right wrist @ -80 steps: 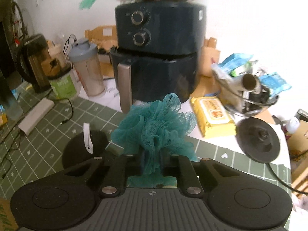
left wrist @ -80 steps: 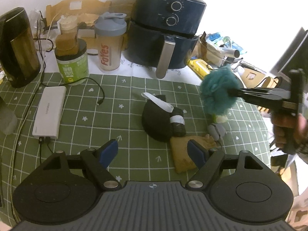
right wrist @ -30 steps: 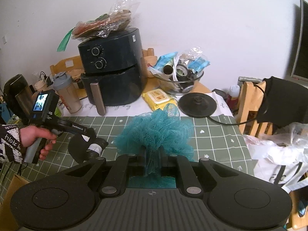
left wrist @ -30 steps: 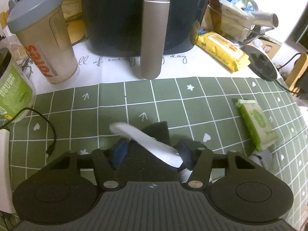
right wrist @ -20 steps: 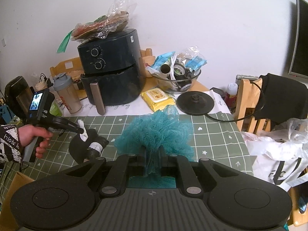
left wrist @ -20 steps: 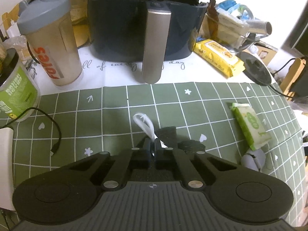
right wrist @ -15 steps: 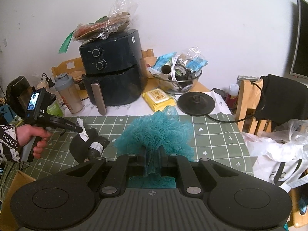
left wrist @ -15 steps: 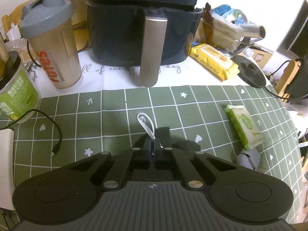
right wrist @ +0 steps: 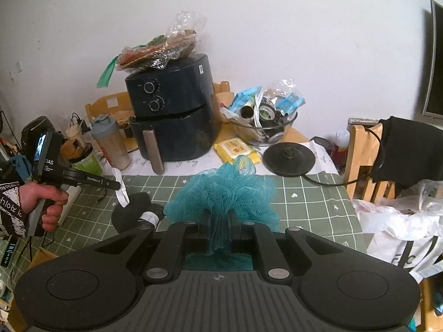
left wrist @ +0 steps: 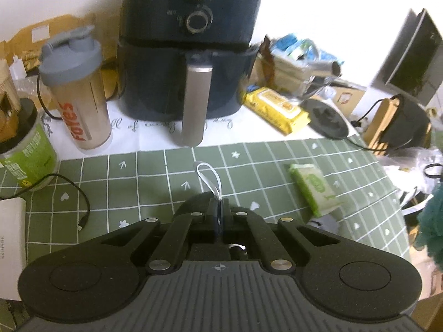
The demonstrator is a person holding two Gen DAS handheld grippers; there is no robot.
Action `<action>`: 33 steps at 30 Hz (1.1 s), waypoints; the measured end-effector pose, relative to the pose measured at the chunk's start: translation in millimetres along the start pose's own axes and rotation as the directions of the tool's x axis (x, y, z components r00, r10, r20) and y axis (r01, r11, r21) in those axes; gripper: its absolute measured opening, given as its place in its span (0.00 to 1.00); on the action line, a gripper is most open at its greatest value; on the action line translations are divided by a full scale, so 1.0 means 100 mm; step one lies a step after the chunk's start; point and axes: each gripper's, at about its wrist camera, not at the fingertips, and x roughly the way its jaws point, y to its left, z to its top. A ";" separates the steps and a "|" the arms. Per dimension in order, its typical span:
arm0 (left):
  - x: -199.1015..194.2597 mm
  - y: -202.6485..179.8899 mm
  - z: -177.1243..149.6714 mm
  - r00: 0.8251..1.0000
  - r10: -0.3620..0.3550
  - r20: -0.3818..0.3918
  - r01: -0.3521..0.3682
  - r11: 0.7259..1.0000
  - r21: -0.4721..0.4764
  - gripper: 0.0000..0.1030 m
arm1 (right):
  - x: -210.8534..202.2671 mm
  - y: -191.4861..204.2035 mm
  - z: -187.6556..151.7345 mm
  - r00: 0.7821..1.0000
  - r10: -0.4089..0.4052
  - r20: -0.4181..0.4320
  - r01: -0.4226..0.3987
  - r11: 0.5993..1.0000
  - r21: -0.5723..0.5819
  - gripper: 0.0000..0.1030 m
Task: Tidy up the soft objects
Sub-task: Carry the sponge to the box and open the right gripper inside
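Up close, right gripper (right wrist: 220,231) fingers are clamping the teal loofah (right wrist: 224,191), holding it above the green-grid surface (right wrist: 310,204). Left gripper (left wrist: 218,215) fingers are pinching the white loop (left wrist: 209,178) of the black pouch (right wrist: 133,210), lifting it. Air fryer (right wrist: 171,119) is standing behind.

Def someone's home kitchen/dining corner: air fryer (right wrist: 171,110) sitting on the desk (left wrist: 138,182) w/ a green grid cloth, shaker bottle (left wrist: 77,94), wet wipes pack (left wrist: 277,109), glass bowl (right wrist: 265,130) overflowing w/ snacks & junk, wooden chairs (right wrist: 365,155) crowding round, kettle base (right wrist: 289,161).
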 end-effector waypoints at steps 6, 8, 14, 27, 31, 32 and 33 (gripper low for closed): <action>-0.40 -0.08 0.00 0.999 -0.023 0.041 0.023 1.000 -0.004 0.02 | -0.15 0.02 0.07 0.999 0.043 0.022 -0.043 0.999 -0.007 0.12; -0.53 -0.11 -0.01 0.998 -0.029 0.053 0.029 1.000 -0.006 0.02 | -0.20 0.05 0.09 0.998 0.062 0.025 -0.062 0.998 -0.016 0.12; -0.96 -0.26 -0.06 0.995 -0.064 0.078 0.065 0.998 -0.005 0.02 | -0.39 0.16 0.14 0.991 0.131 0.022 -0.130 0.990 -0.050 0.12; -1.61 -0.58 -0.37 0.988 -0.134 0.074 0.135 0.991 -0.009 0.02 | -0.70 0.36 0.02 0.942 0.333 -0.046 -0.336 0.934 -0.125 0.12; -1.72 -0.66 -0.50 0.988 -0.138 0.063 0.139 0.990 -0.015 0.02 | -0.71 0.44 -0.08 0.914 0.394 -0.099 -0.405 0.904 -0.139 0.12; -1.74 -0.67 -0.53 0.989 -0.138 0.059 0.139 0.990 -0.017 0.02 | -0.71 0.46 -0.11 0.907 0.406 -0.115 -0.419 0.896 -0.144 0.12; -1.75 -0.68 -0.57 0.989 -0.138 0.054 0.140 0.990 -0.020 0.02 | -0.70 0.48 -0.15 0.900 0.415 -0.131 -0.431 0.890 -0.149 0.12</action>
